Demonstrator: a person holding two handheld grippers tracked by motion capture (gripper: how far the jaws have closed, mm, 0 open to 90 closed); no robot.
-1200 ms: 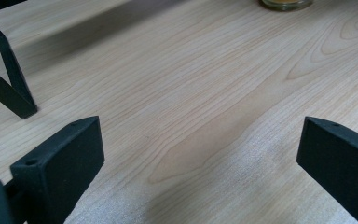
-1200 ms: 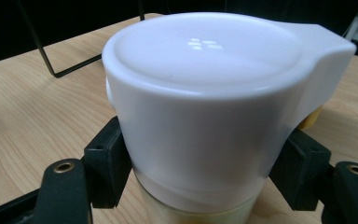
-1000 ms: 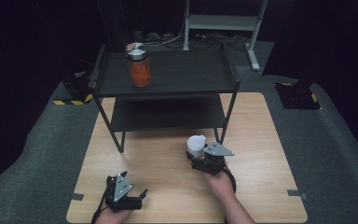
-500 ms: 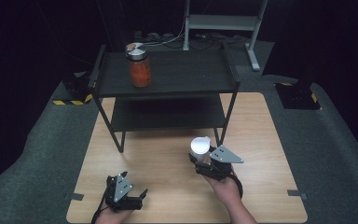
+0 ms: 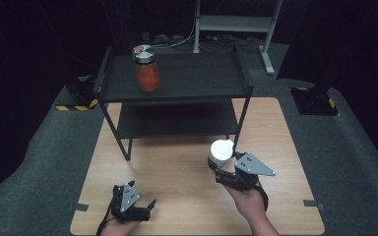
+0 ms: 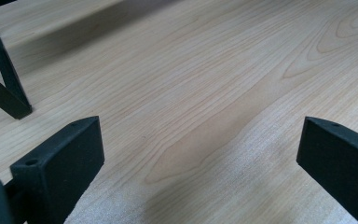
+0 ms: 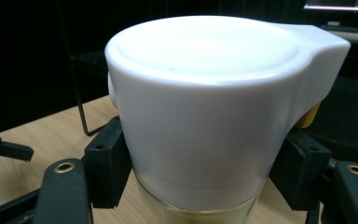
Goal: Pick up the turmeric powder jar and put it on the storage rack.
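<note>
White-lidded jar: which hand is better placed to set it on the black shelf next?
Right. The right tool is shut on the white-lidded jar, held off the table just in front of the black shelf. The left tool sits open and empty near the table's near edge.

Two handheld grippers, black bodies, on bare hands and forearms, no sleeves visible. Left gripper near the wooden table's front edge: small grey three-cornered plate on top with a few dark holes, black cable trailing off toward the table's front edge. Right gripper further in from that edge: larger grey three-cornered plate, also with dark holes, black cable looping beside the hand. Jaws in both gripper views: matte black, blocky, squared-off pads, each with a small round hole. Brass-coloured screw inserts in the black arms below the right jaws.
</note>
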